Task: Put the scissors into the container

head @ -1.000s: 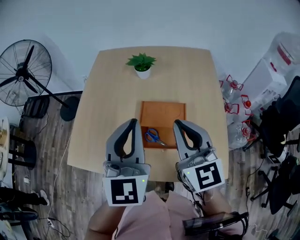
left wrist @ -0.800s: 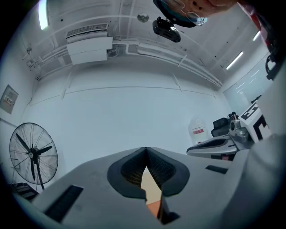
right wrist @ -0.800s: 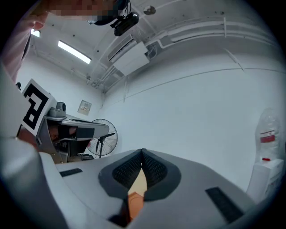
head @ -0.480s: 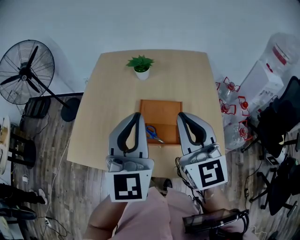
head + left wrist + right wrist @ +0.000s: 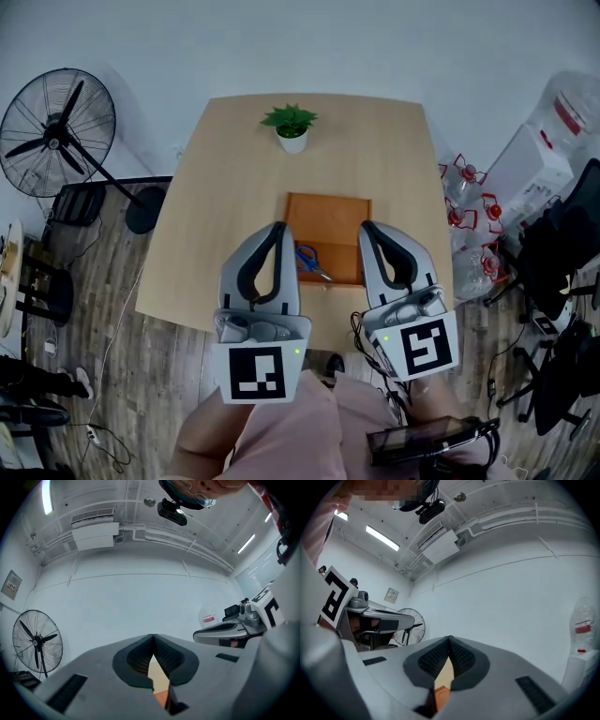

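Holding left hand-held gripper (image 5: 277, 227) and right hand-held gripper (image 5: 365, 226) above near edge of pale wooden desk (image 5: 234, 169), each with grey curved jaws closed tip to tip, ribbed dark pads (image 5: 138, 657) gripping nothing. Seeing blue-handled metal scissors (image 5: 311, 262) lying flat in near-left part of shallow square orange-brown container (image 5: 328, 208). Noting leafy plant (image 5: 292, 127) in white pot standing at far edge.

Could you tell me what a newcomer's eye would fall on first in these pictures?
The left claw and right claw fill the foreground of the head view, both shut and empty, flanking the orange container on the table. Blue-handled scissors lie inside it, and a small potted plant stands at the far edge.
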Action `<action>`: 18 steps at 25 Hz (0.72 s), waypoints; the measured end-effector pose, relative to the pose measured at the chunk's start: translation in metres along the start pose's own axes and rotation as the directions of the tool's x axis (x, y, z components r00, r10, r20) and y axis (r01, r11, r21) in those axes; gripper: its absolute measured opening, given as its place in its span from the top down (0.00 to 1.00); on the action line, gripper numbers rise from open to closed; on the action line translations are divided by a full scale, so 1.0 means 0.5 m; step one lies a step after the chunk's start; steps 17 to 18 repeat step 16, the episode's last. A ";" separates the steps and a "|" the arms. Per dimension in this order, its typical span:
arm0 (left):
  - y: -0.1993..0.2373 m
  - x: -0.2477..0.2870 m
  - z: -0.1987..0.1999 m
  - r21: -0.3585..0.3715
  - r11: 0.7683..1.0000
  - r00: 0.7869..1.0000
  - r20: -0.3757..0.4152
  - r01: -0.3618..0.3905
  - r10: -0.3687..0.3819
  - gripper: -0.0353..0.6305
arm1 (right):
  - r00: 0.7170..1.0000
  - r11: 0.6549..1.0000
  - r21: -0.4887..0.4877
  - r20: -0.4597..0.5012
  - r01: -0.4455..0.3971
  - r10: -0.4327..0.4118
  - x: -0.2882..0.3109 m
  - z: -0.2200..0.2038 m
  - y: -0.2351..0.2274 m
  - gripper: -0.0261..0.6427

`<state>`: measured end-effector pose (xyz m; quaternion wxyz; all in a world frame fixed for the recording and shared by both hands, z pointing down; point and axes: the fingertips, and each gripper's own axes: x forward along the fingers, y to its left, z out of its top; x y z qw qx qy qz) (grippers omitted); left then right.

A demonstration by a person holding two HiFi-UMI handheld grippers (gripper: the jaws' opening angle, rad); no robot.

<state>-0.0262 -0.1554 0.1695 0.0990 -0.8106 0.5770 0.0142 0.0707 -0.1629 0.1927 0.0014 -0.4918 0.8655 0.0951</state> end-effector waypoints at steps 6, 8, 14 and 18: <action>0.001 0.006 -0.005 0.002 1.000 1.000 -0.006 0.007 -0.007 0.94 | 1.000 1.000 0.006 -0.003 -0.007 0.007 0.008 -0.004 0.002 0.96; 0.001 0.009 -0.007 0.002 1.000 1.000 -0.012 0.009 -0.009 0.94 | 1.000 1.000 0.006 -0.004 -0.007 0.007 0.011 -0.004 0.001 0.96; 0.004 0.022 -0.011 -0.004 1.000 1.000 -0.007 0.010 -0.010 0.94 | 1.000 1.000 0.005 -0.005 -0.008 0.008 0.023 -0.009 -0.006 0.96; 0.006 0.026 -0.013 -0.002 1.000 1.000 -0.006 0.010 -0.010 0.94 | 1.000 1.000 0.005 -0.007 -0.008 0.008 0.026 -0.011 -0.008 0.96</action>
